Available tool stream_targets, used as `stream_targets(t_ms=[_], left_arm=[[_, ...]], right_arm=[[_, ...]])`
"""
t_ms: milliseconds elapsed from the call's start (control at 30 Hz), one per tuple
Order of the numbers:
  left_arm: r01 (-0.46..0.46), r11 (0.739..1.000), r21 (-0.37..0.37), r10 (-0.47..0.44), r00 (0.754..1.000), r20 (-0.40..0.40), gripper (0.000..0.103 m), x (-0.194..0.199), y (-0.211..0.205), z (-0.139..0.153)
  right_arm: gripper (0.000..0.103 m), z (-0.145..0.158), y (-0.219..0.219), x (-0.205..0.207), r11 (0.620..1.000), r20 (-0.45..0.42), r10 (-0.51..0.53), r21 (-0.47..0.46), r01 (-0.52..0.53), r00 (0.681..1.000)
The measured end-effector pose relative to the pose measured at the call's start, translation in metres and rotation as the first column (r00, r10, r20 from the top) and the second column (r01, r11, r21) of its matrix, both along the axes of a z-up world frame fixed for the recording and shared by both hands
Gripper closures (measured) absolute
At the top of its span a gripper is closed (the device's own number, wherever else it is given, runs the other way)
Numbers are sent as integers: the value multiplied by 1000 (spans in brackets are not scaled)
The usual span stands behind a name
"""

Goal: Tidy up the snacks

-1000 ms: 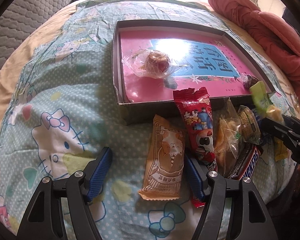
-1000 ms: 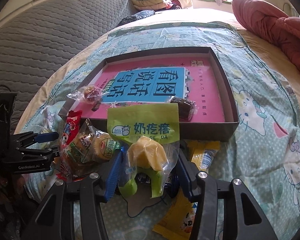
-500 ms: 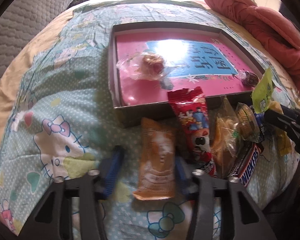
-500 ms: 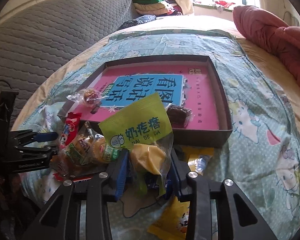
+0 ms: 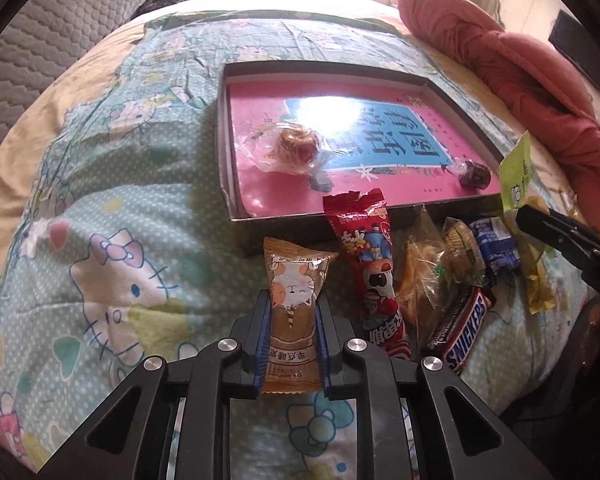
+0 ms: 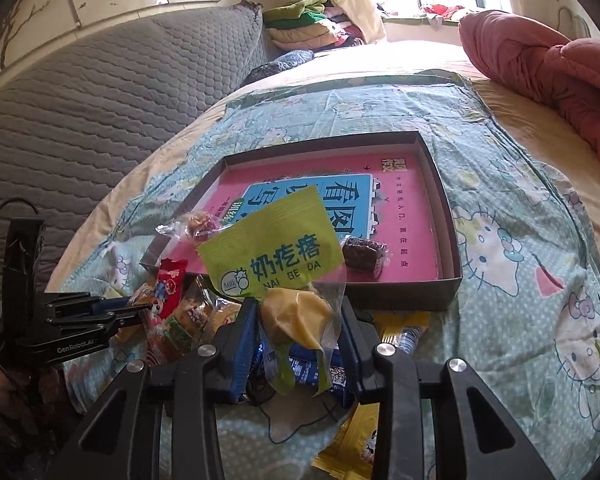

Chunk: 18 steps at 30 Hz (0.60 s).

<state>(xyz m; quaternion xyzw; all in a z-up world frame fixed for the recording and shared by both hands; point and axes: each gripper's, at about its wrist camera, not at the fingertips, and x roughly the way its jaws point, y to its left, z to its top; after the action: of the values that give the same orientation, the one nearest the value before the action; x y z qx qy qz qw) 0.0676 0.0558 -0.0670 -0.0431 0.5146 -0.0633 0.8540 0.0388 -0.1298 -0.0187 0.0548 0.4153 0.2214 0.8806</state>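
Note:
A shallow dark box with a pink book as its floor lies on the bed. A clear-wrapped pastry and a dark wrapped sweet lie in it. My left gripper is shut on an orange cat-print packet in front of the box. My right gripper is shut on a green-labelled bag with a yellow lump, held above the snack pile. A red packet, a Snickers bar and other snacks lie between.
A red quilt is bunched at the far right. A grey padded headboard runs along the left. Yellow packets lie under the right gripper. The Hello Kitty bedspread spreads to the left.
My left gripper moved forward and shut on the orange cat-print packet. My right gripper lifted the green-labelled bag higher, and the bag tilted.

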Motion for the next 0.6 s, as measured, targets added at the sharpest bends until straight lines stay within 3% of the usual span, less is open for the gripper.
stream_targets(t_ms=[233,600], left_arm=[[-23,999,-24,24,998,65,83,-7,5,20],[-21,999,-47,25,996,90,83,-6,5,27]], right_arm=[[65,3,-2,3,1000,14,3,7,-3,1000],[64,-16,7,9,999,-72,29,-32,-31,997]])
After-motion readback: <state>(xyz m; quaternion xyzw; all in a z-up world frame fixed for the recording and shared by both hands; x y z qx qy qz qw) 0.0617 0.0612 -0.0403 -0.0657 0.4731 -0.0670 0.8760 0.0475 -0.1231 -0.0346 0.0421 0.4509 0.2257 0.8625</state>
